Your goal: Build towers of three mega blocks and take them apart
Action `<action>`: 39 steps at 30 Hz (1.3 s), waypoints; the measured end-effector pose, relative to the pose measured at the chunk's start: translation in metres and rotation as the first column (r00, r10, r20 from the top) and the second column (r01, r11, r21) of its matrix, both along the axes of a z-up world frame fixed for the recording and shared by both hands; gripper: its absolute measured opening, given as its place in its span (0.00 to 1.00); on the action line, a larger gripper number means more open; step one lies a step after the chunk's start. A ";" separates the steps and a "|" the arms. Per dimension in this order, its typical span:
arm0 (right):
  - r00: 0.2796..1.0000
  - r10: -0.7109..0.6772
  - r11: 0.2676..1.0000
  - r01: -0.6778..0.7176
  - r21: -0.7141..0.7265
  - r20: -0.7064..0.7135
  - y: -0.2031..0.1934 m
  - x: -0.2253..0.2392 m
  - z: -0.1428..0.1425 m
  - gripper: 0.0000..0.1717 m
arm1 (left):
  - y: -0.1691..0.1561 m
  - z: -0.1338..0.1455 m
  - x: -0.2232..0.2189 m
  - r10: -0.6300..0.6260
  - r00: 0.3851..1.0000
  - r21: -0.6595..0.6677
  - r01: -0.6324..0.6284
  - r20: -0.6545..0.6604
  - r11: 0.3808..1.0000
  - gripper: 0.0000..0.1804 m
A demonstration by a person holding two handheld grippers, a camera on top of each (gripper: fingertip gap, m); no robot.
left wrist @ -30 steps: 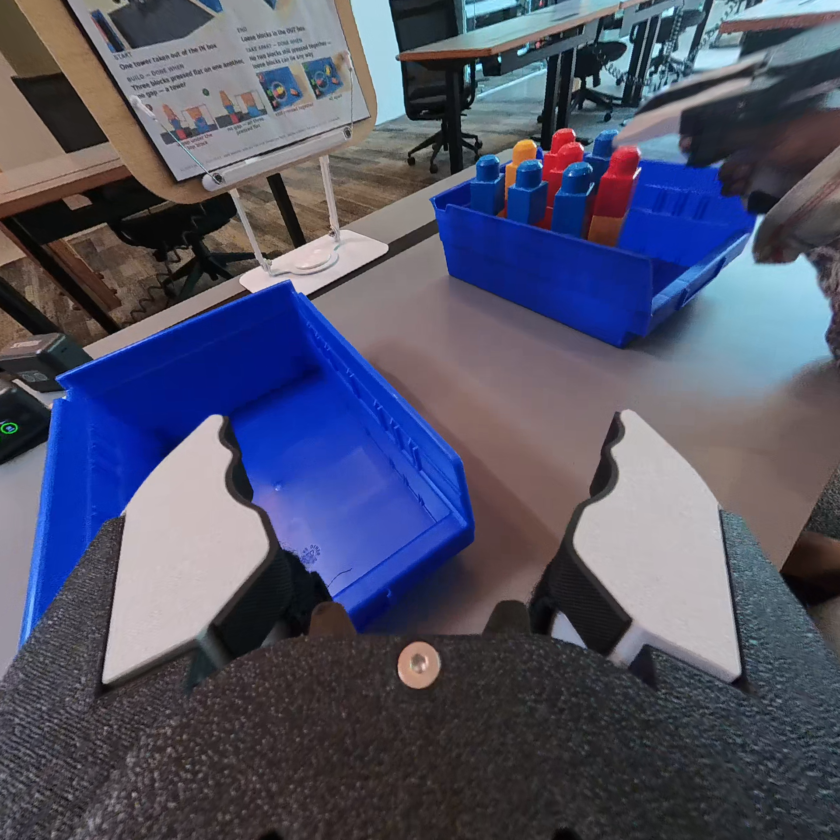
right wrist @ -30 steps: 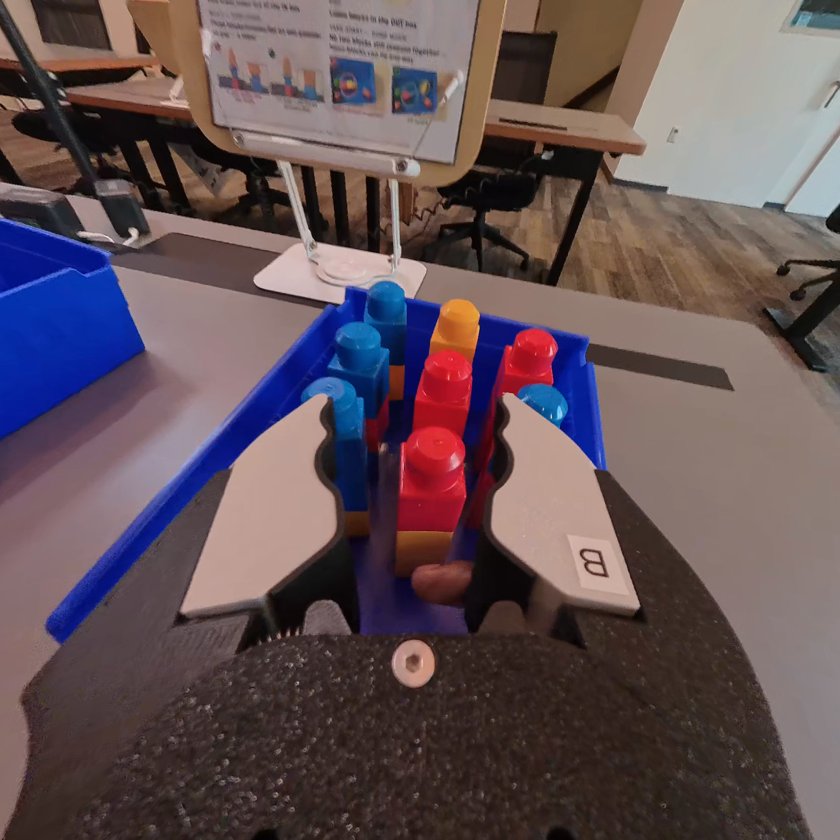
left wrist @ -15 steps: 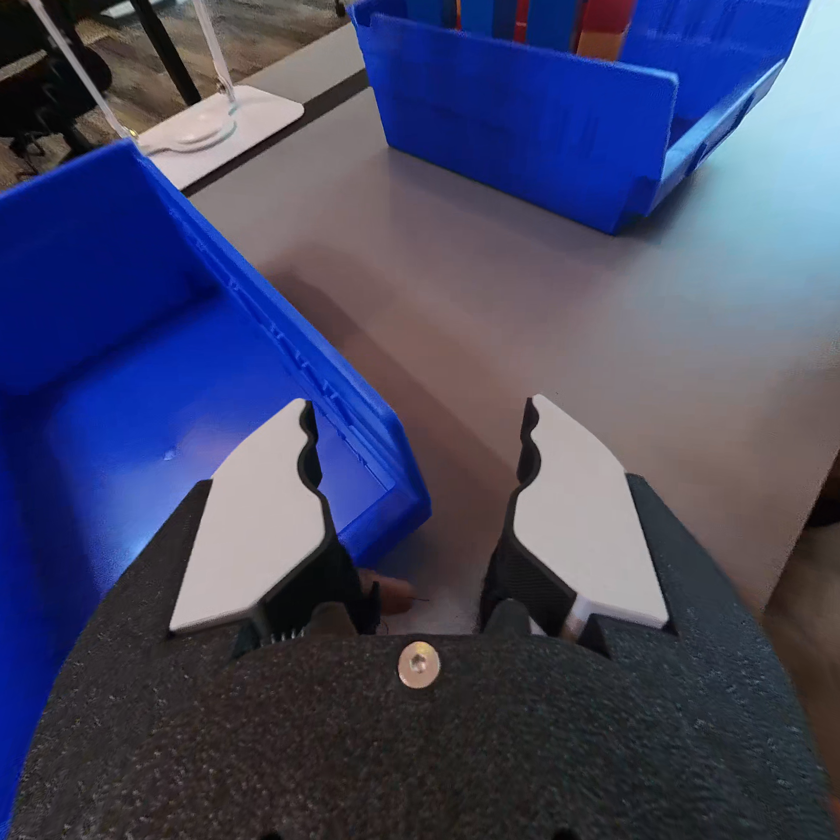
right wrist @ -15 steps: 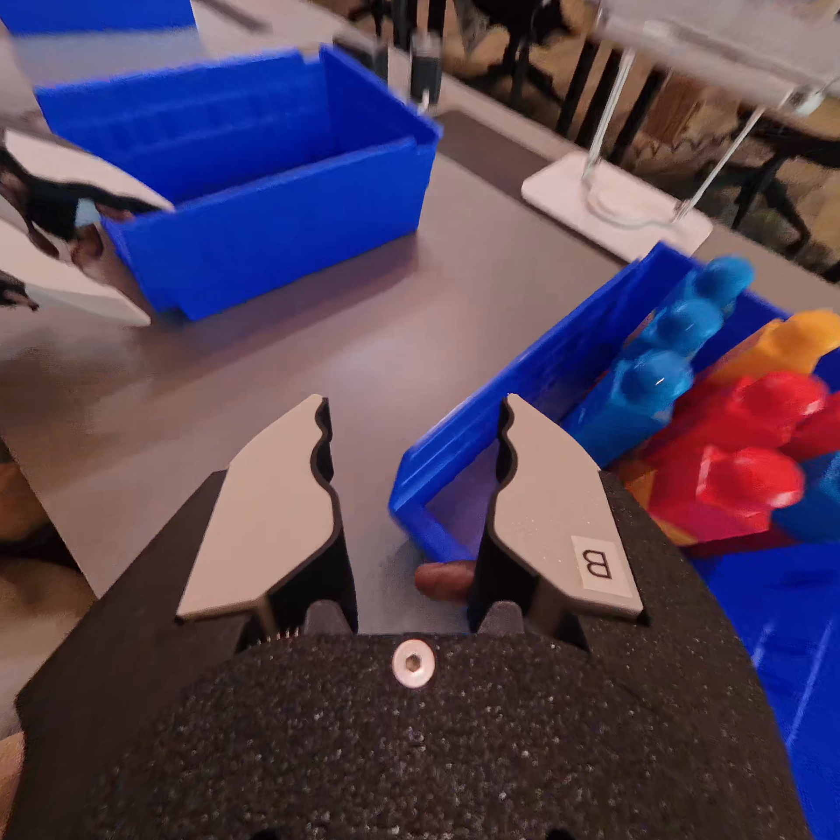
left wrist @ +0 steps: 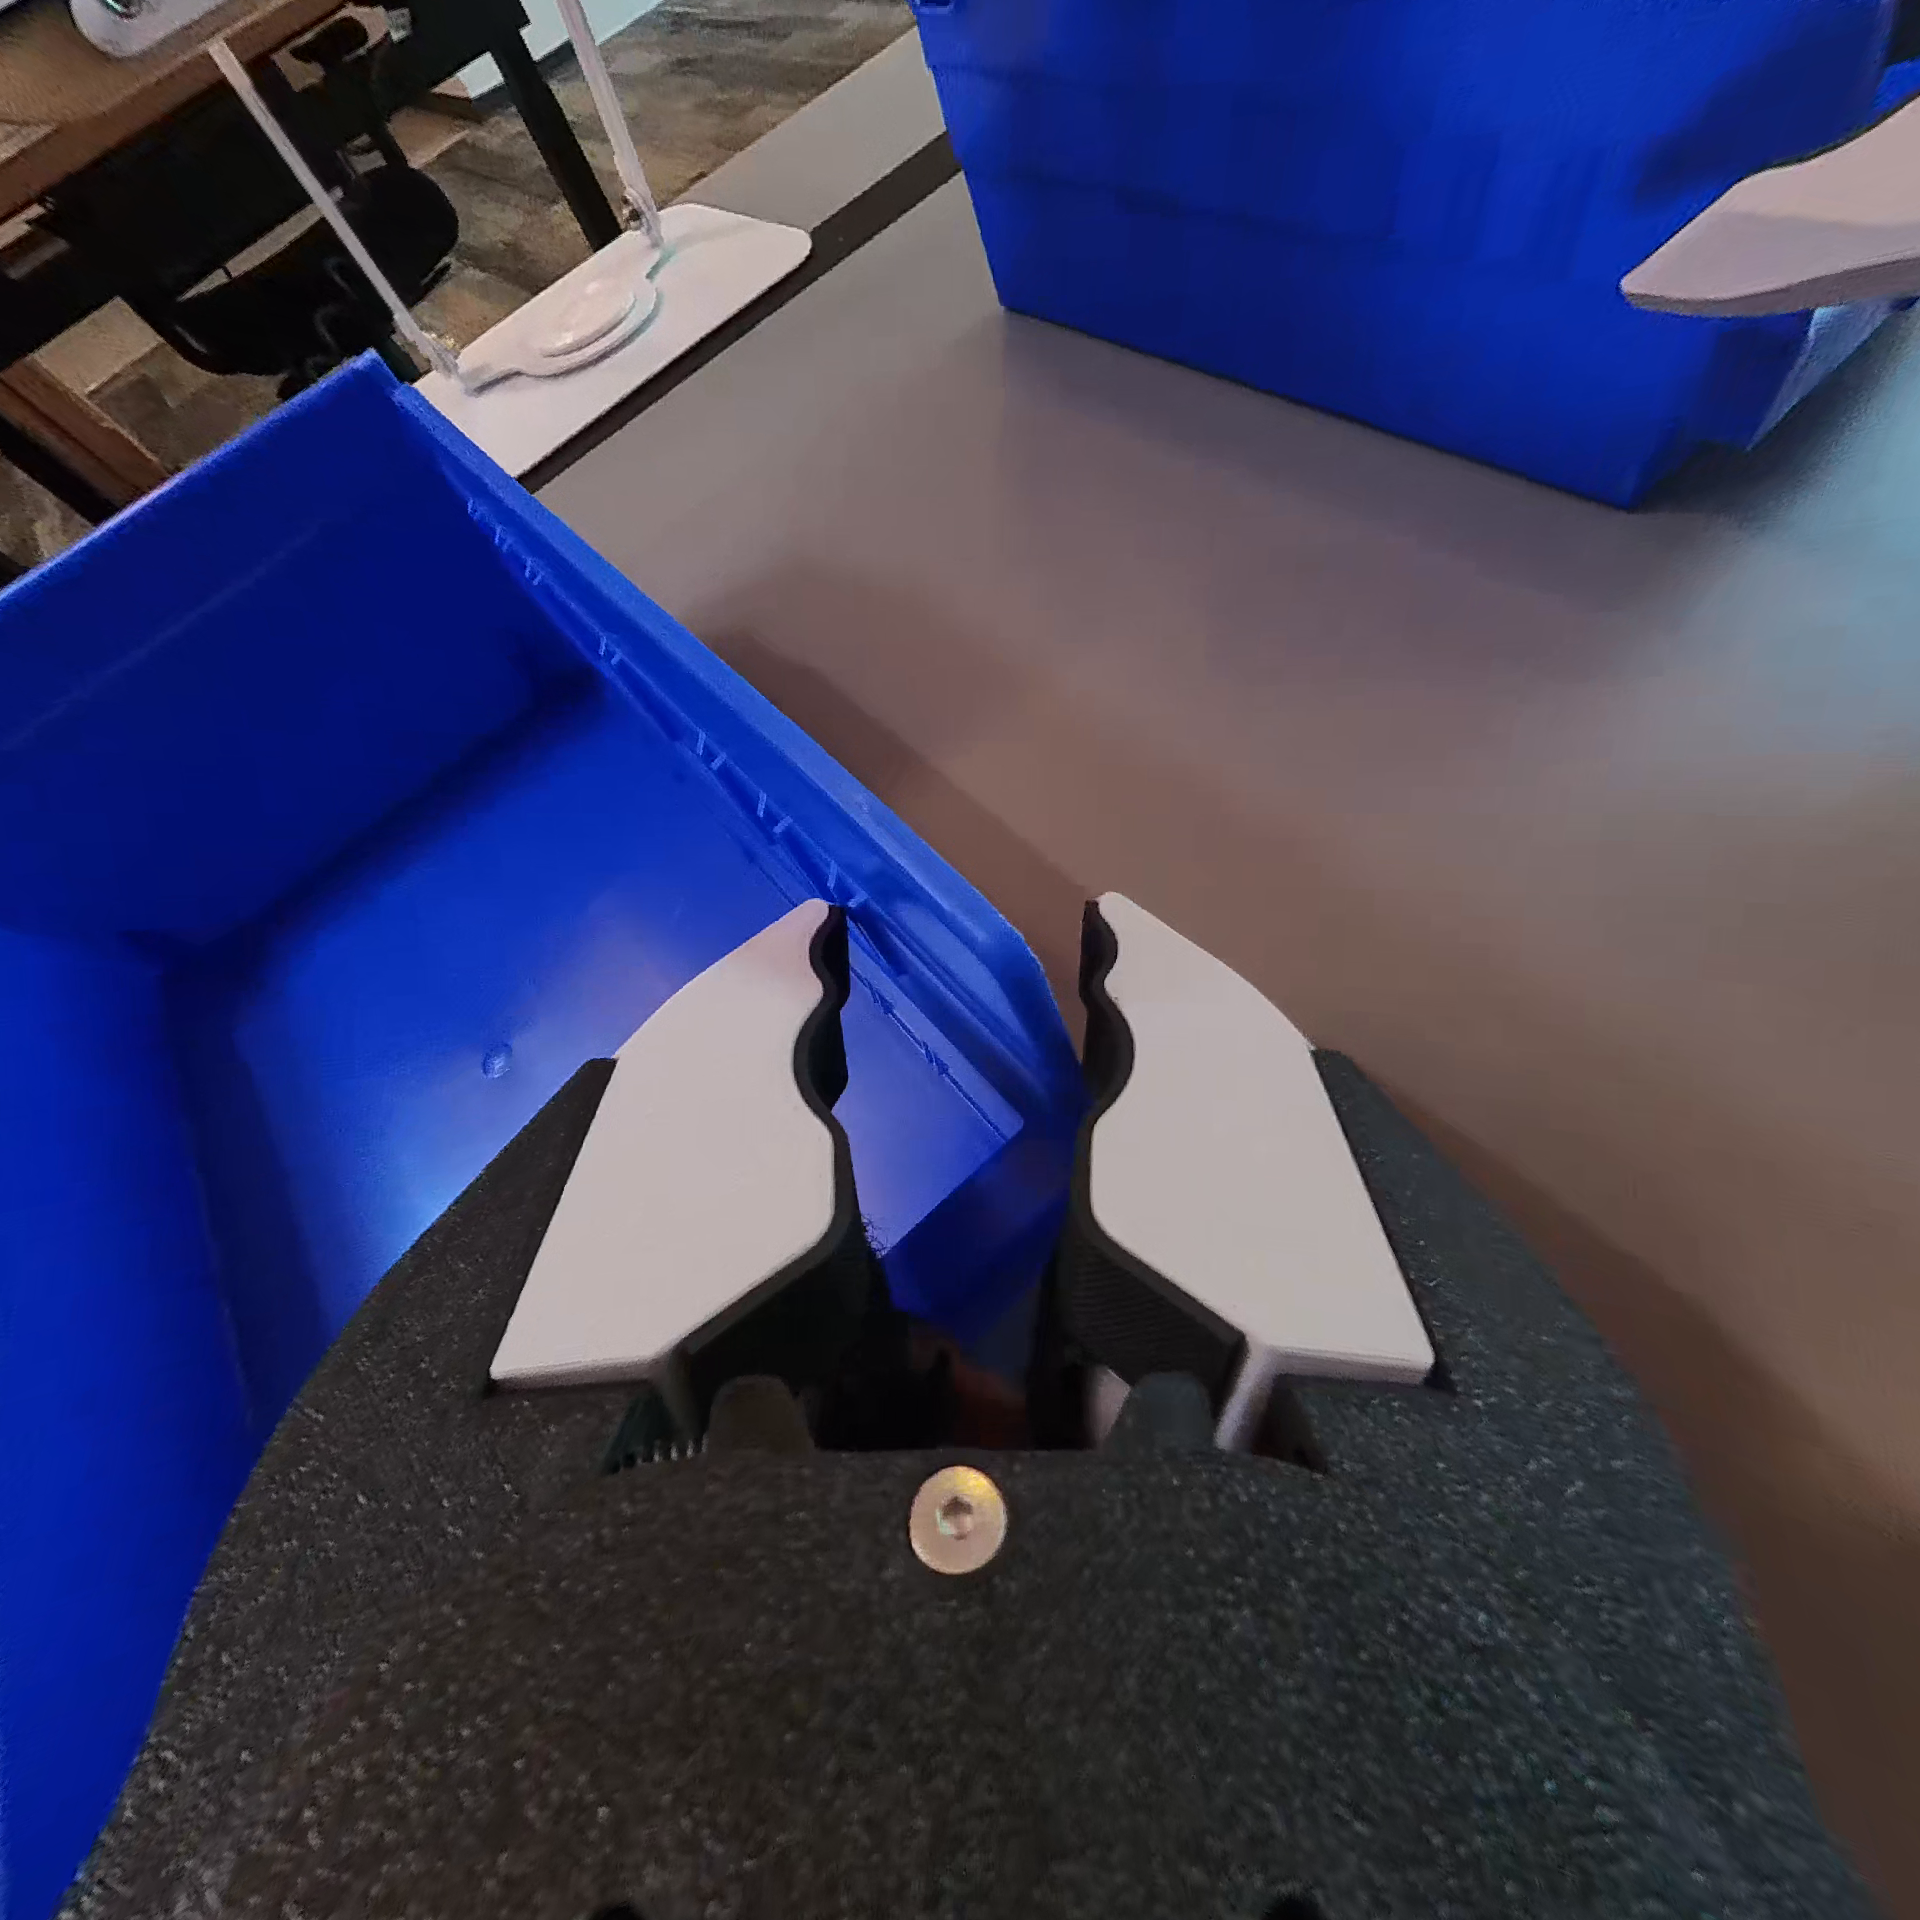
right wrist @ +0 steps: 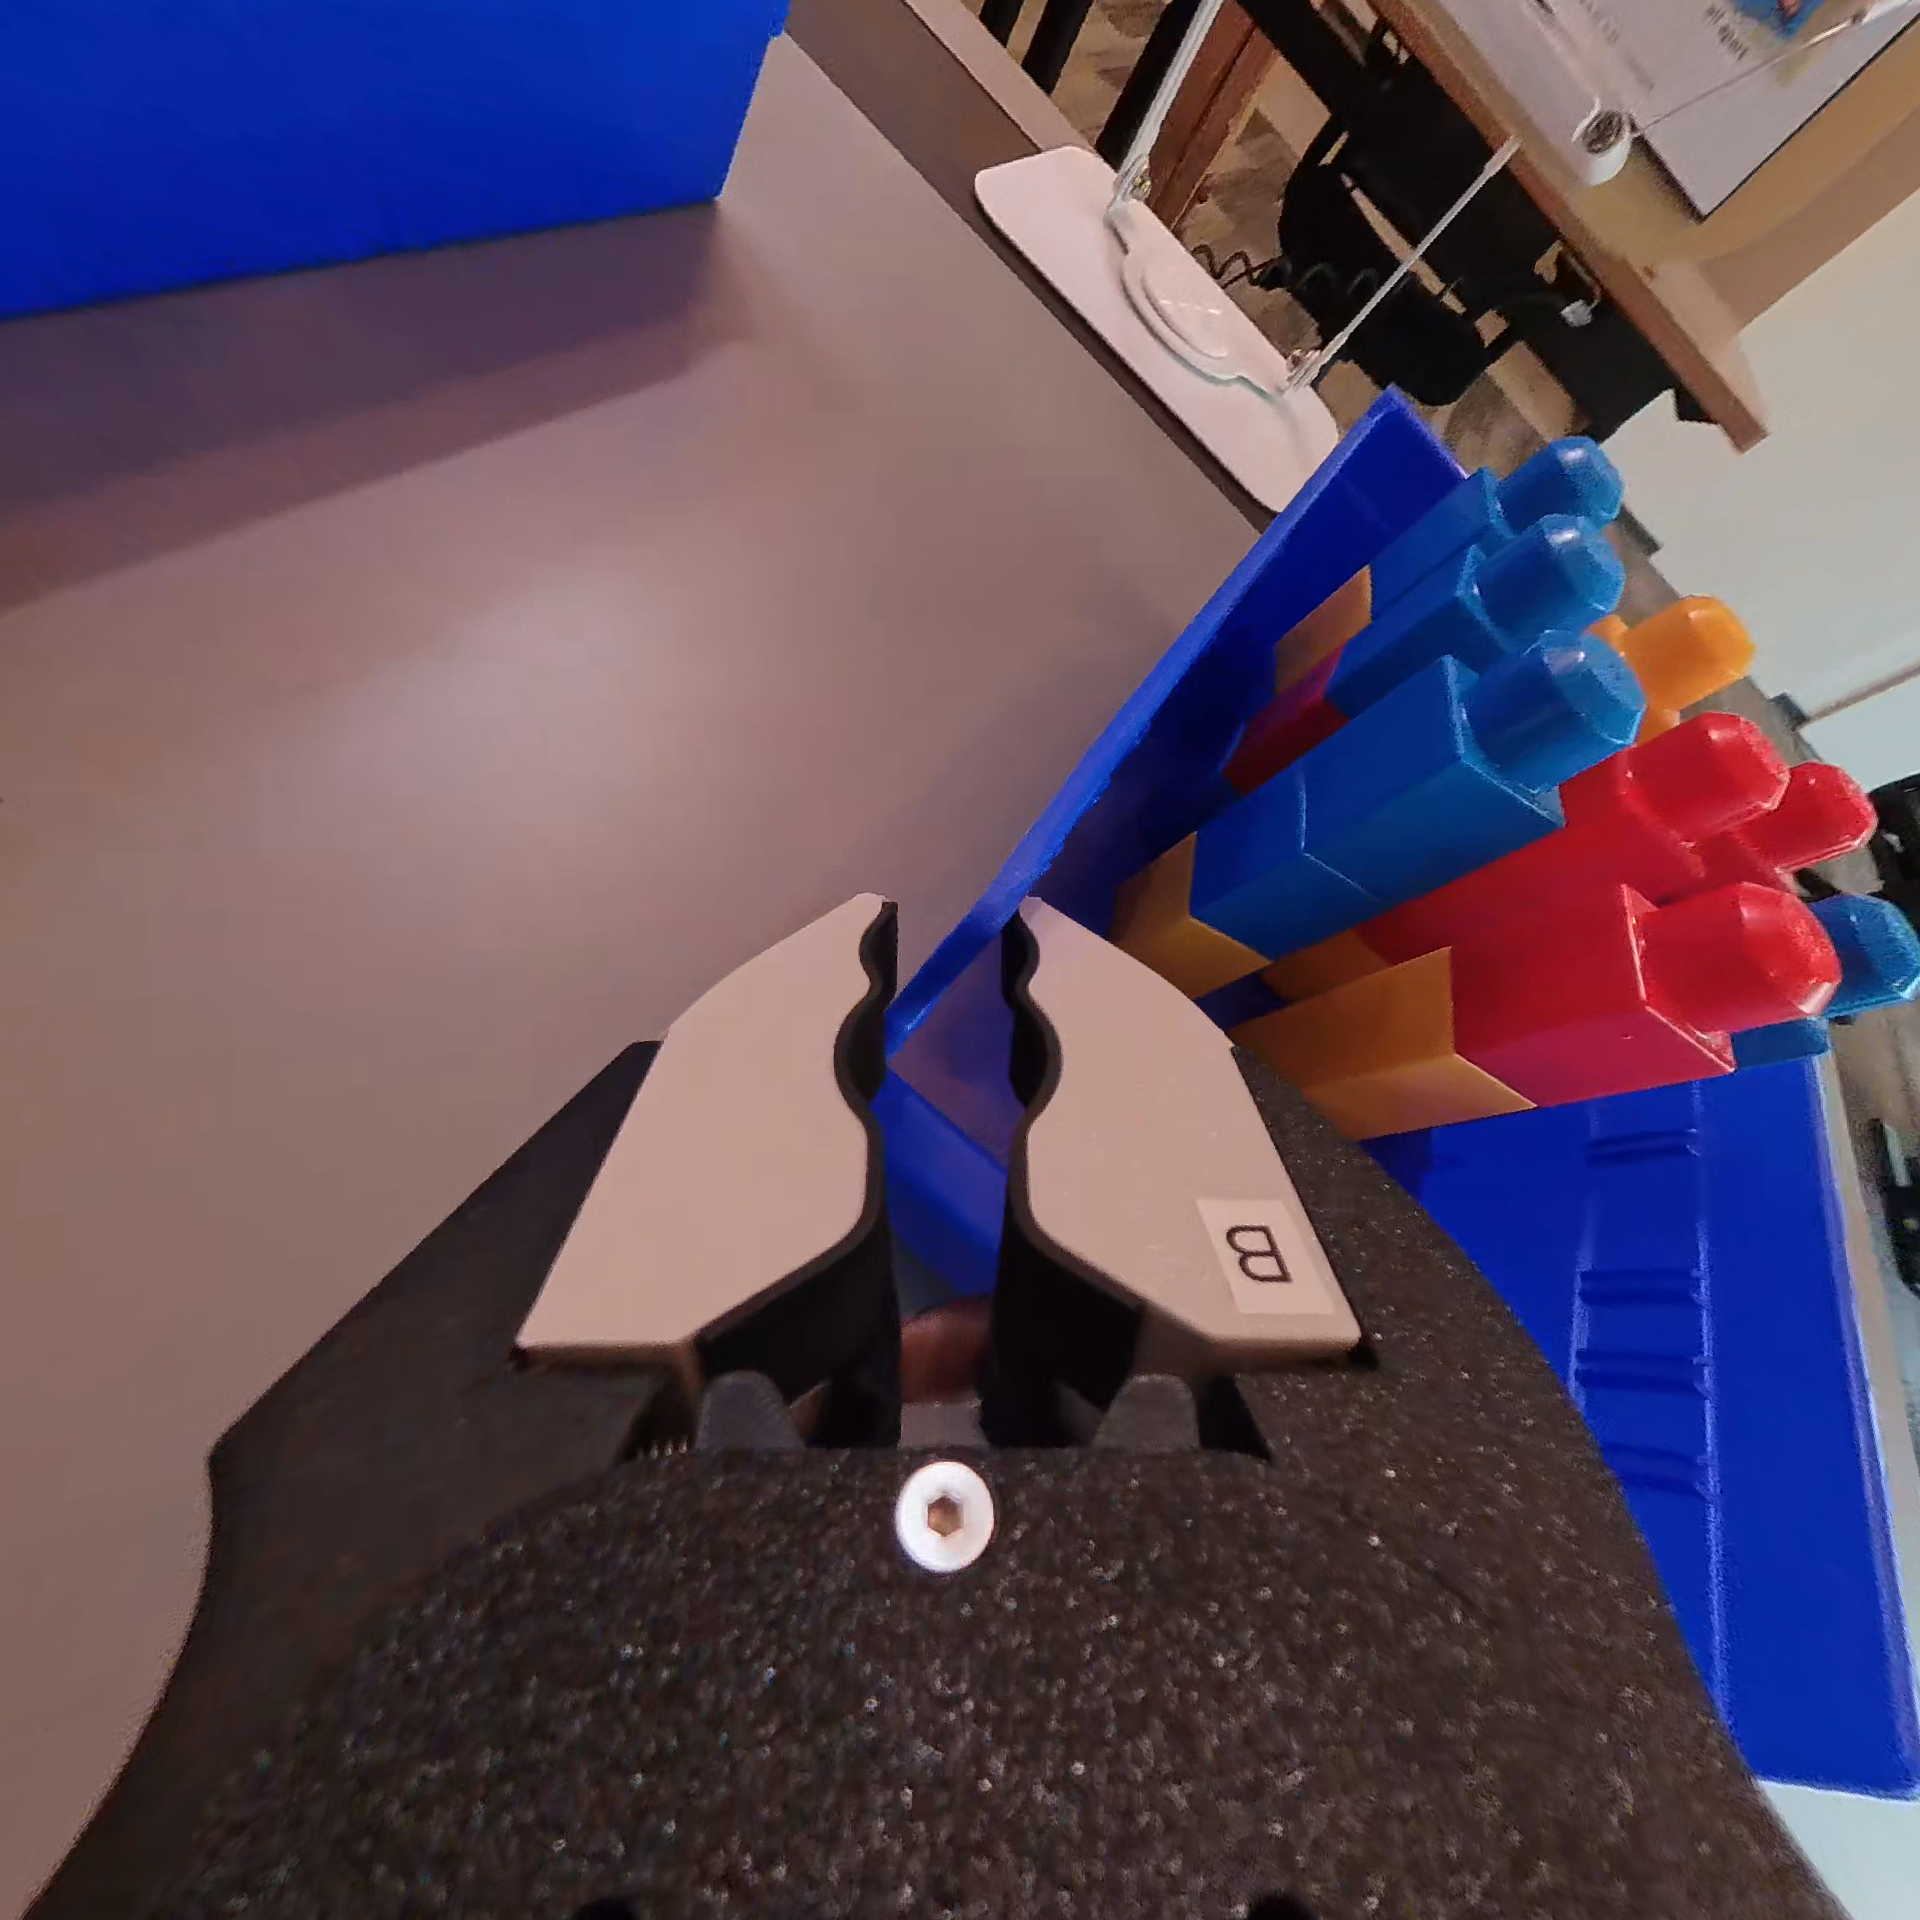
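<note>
My left gripper (left wrist: 958, 914) straddles the near right corner of the empty blue bin (left wrist: 260, 623). Its pads are shut on the bin's right wall (left wrist: 935, 966). My right gripper (right wrist: 951, 920) straddles the near left wall (right wrist: 1195, 727) of the second blue bin. Its pads are closed on that thin wall. That bin holds several upright towers of blue (right wrist: 1455, 748), red (right wrist: 1610, 987) and orange mega blocks. In the left wrist view this bin (left wrist: 1351, 208) stands at the top right, with a finger of the right gripper (left wrist: 1787, 239) beside it. The right wrist view is rolled to one side.
Both bins stand on a grey table (left wrist: 1351, 831), with bare table surface between them. A white stand base (left wrist: 623, 301) sits at the table's far edge and also shows in the right wrist view (right wrist: 1143, 281). The empty bin (right wrist: 364, 135) is at the top left there.
Both grippers dropped from above the bins to their near walls. Each pair of jaws went from wide open to closed around a wall. The right one left the block towers.
</note>
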State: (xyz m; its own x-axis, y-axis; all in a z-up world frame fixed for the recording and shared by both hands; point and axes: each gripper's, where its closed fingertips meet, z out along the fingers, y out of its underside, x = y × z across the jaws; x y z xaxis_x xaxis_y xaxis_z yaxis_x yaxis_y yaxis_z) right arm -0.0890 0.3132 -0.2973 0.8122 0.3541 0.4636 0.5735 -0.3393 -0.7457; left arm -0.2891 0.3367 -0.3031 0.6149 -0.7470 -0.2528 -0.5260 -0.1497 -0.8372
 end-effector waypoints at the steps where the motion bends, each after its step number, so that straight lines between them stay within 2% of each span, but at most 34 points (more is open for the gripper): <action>1: 1.000 -0.001 1.000 0.001 0.007 0.000 0.000 -0.001 0.000 0.11 | 0.000 0.000 0.003 -0.003 1.000 0.000 0.003 0.005 1.000 0.24; 13: 0.994 0.076 0.996 -0.072 0.052 -0.079 -0.004 -0.016 0.001 0.12 | 0.007 0.001 0.061 -0.038 0.998 0.007 0.037 0.049 0.999 0.25; 20: 0.982 0.143 0.987 -0.132 0.092 -0.122 -0.005 -0.022 0.002 0.13 | -0.001 0.004 0.076 -0.073 0.992 0.023 0.071 0.103 0.997 0.28; 28: 0.961 0.211 0.974 -0.190 0.125 -0.178 -0.006 -0.032 0.002 0.14 | -0.010 0.004 0.081 -0.134 0.986 0.031 0.132 0.097 0.991 0.35; 31: 0.943 0.253 0.965 -0.230 0.125 -0.215 -0.009 -0.033 0.004 0.19 | -0.015 0.012 0.078 -0.161 0.979 0.064 0.154 0.121 0.986 0.38; 33: 0.928 0.251 0.965 -0.218 0.145 -0.275 -0.009 -0.029 0.011 0.25 | -0.014 0.020 0.071 -0.139 0.979 0.100 0.125 0.149 0.987 0.38; 36: 0.909 0.228 0.973 -0.197 0.123 -0.350 -0.007 -0.025 0.011 0.28 | -0.010 0.021 0.058 -0.095 0.983 0.101 0.079 0.156 0.992 0.35; 38: 0.909 0.227 0.974 -0.208 0.092 -0.350 -0.008 -0.027 0.005 0.25 | -0.007 0.016 0.054 -0.086 0.984 0.086 0.073 0.154 0.994 0.33; 39: 0.910 0.239 0.971 -0.221 0.091 -0.338 -0.009 -0.030 0.003 0.20 | -0.010 0.015 0.057 -0.104 0.979 0.071 0.093 0.173 0.993 0.29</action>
State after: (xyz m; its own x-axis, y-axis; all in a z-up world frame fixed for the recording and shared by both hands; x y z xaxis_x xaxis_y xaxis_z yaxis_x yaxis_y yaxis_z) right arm -0.1192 0.3040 -0.2941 0.8234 0.5342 0.1916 0.3358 -0.1863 -0.9233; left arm -0.2324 0.3268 -0.2878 0.5780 -0.7925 -0.1945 -0.3787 -0.0495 -0.9242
